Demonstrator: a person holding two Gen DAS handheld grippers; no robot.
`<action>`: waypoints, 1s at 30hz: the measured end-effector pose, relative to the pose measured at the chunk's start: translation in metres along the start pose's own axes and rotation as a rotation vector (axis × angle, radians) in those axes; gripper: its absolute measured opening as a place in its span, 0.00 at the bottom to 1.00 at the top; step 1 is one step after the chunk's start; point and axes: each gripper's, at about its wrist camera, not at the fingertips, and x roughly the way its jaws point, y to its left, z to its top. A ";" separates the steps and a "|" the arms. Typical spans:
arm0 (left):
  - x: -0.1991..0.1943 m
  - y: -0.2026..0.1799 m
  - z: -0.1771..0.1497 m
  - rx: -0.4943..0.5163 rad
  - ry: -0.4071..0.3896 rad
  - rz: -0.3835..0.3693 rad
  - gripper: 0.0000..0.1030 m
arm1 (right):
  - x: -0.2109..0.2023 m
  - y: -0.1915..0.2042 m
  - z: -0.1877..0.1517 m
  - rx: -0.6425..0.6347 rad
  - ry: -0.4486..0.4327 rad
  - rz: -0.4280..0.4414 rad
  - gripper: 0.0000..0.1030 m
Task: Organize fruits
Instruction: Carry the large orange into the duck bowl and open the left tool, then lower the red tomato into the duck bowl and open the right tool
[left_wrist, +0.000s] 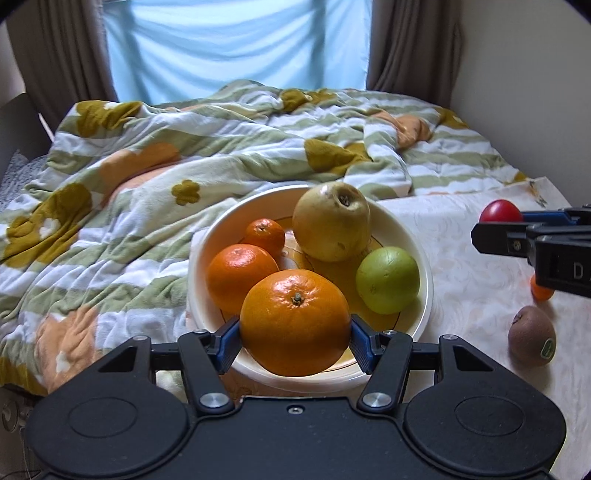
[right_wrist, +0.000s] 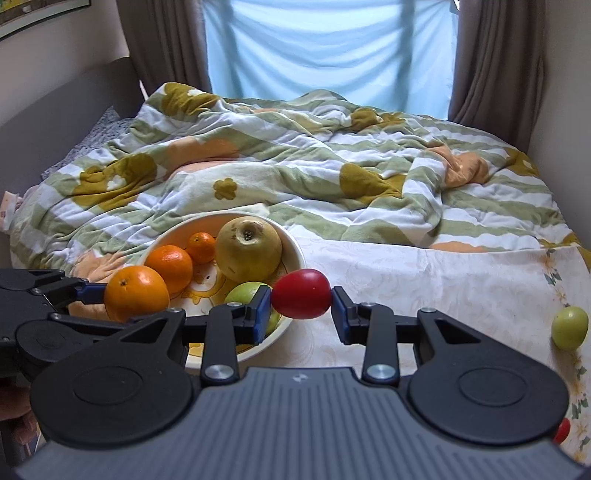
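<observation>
My left gripper (left_wrist: 295, 334) is shut on a large orange (left_wrist: 294, 322) and holds it over the near rim of a cream bowl (left_wrist: 199, 254). Two smaller oranges (left_wrist: 239, 277), a yellow pear-like fruit (left_wrist: 330, 221) and a green fruit (left_wrist: 388, 279) lie in the bowl. Just right of the bowl (right_wrist: 295, 247), my right gripper (right_wrist: 301, 306) is shut on a red tomato-like fruit (right_wrist: 301, 293). That same gripper (left_wrist: 476, 232) and its red fruit (left_wrist: 500, 211) appear at the right edge of the left wrist view. The held orange (right_wrist: 135, 291) is at the left in the right wrist view.
On the pale tablecloth (left_wrist: 461, 266) lie a brown kiwi with a sticker (left_wrist: 532, 334) and a small orange fruit (left_wrist: 541, 290). A green fruit (right_wrist: 570, 326) and a small red fruit (right_wrist: 562, 430) lie at the right. A rumpled flowered blanket (right_wrist: 295, 166) covers the bed behind.
</observation>
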 end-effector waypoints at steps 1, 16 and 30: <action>0.004 0.001 0.000 0.006 0.006 -0.007 0.62 | 0.003 0.001 0.000 0.007 0.004 -0.009 0.49; 0.025 0.007 0.003 0.028 0.040 -0.065 0.96 | 0.014 0.011 0.000 0.040 0.013 -0.068 0.49; -0.033 0.023 -0.019 -0.143 -0.032 0.039 0.97 | 0.032 0.036 0.033 -0.055 0.066 0.111 0.49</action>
